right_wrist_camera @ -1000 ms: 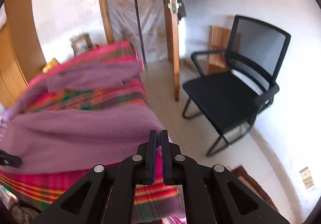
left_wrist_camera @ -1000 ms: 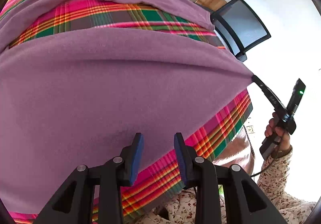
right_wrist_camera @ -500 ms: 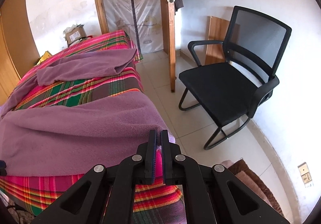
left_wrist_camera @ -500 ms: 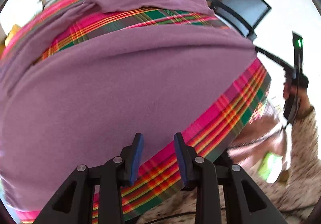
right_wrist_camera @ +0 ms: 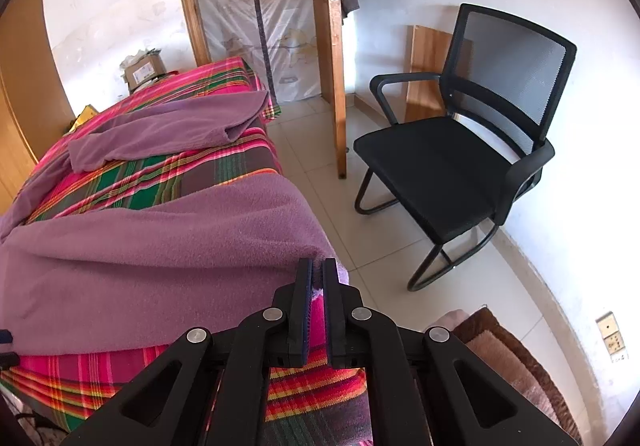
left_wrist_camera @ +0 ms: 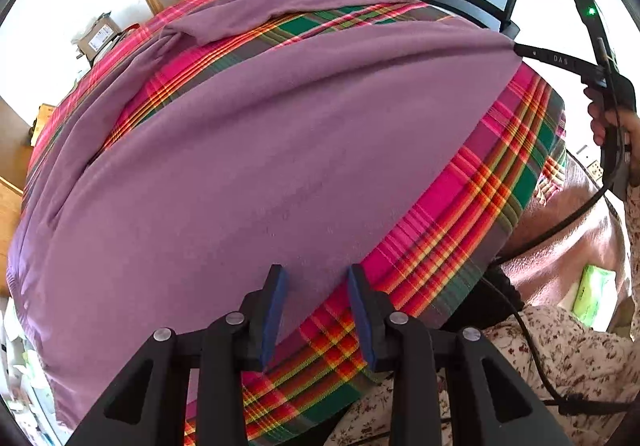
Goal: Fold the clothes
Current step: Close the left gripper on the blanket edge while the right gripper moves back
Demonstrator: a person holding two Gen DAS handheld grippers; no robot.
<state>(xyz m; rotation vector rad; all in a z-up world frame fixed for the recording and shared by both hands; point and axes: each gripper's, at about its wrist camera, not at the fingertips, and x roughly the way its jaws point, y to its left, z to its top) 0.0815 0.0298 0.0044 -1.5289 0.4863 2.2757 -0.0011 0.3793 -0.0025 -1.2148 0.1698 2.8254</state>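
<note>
The fuzzy purple garment (left_wrist_camera: pixel 256 150) lies spread flat across the plaid bed (left_wrist_camera: pixel 472 214), right gripper (right_wrist_camera: pixel 318 278) pinching its corner with fingers nearly closed, left gripper (left_wrist_camera: pixel 314 306) gaping empty above its near edge.

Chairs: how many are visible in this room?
1. The black mesh chair stands on the tiled floor beside the bed, near the wooden door. Others may be out of view.

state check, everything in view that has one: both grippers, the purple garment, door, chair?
left gripper: jaws open, nothing between them, over the garment's near edge
right gripper: jaws shut on the garment's corner
purple garment: spread flat on the plaid bedcover, sleeve lying across the far end, unfolded
door: open
chair: unoccupied
</note>
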